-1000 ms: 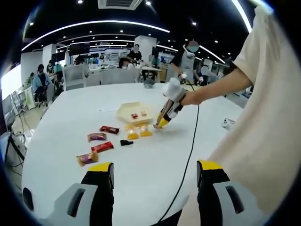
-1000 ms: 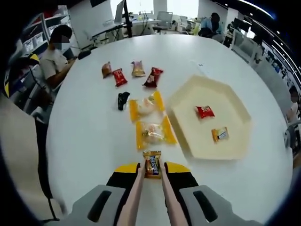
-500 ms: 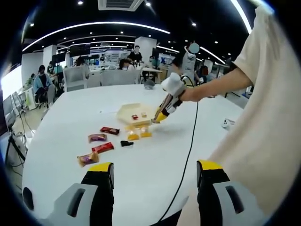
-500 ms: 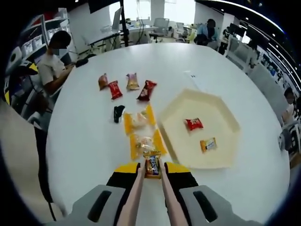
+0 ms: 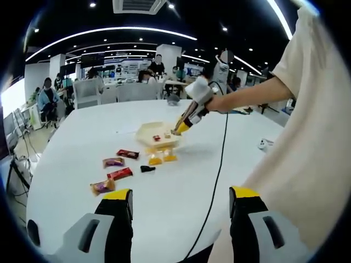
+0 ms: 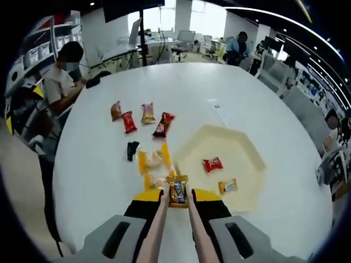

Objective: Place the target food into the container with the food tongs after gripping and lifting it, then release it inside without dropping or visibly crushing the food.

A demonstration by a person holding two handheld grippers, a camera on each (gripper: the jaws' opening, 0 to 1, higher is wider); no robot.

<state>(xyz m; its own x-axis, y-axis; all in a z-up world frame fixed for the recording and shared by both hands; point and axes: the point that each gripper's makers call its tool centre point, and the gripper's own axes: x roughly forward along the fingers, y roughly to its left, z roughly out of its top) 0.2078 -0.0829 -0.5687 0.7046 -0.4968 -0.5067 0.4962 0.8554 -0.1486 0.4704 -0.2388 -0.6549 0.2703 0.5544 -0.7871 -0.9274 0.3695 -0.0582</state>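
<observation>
My left gripper view sits low near the table edge, looking far across at the tray. My right gripper view looks steeply down, nearer; both share that tray and the wrappers.

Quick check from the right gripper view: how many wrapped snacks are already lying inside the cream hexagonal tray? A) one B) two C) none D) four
B: the tray holds a red packet and a small yellow-and-white packet; the brown snack bar sits pinched in the tongs held by the right gripper.
</observation>
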